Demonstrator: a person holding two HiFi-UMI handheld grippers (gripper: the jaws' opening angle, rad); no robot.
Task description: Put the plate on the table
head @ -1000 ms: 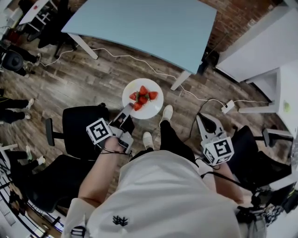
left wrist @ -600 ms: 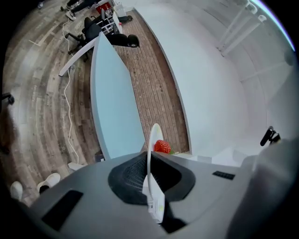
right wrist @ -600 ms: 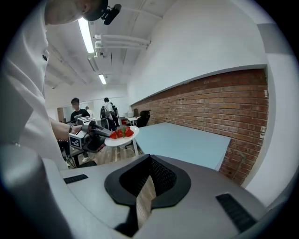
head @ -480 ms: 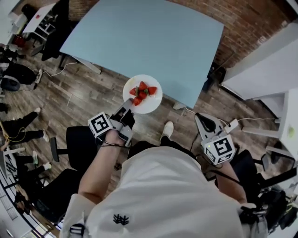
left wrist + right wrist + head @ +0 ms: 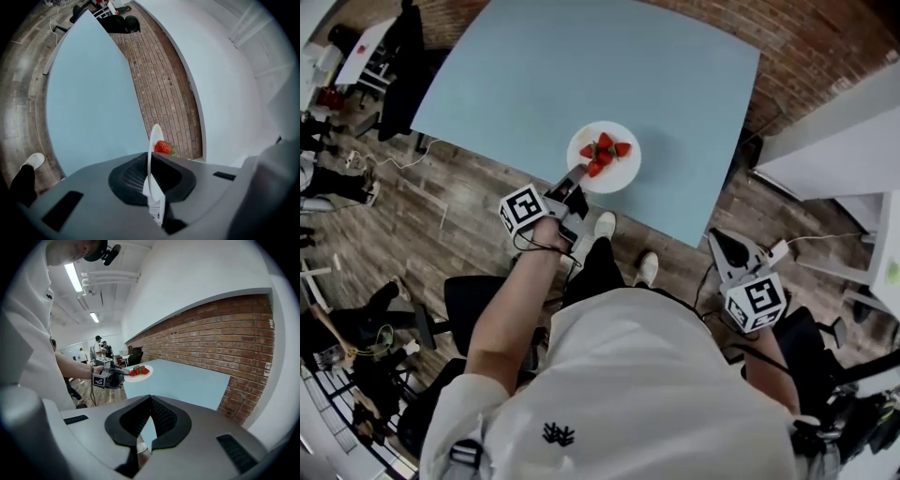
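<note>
Over the near edge of the table point(image 5: 534, 66), the left gripper point(image 5: 575, 176) is clamping the plate point(image 5: 620, 174) of strawberries point(image 5: 605, 154) by its rim, seemingly not yet set down. The right gripper point(image 5: 721, 245) is hanging closed, empty.

The plate point(image 5: 625, 174) is white, the strawberries point(image 5: 605, 154) red, the table point(image 5: 581, 75) pale blue, the floor point(image 5: 441, 192) brown wood-grain.

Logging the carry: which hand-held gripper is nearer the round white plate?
Left. Left hand-held gripper grips the round white plate by its rim; right hand-held gripper hangs apart.
</note>
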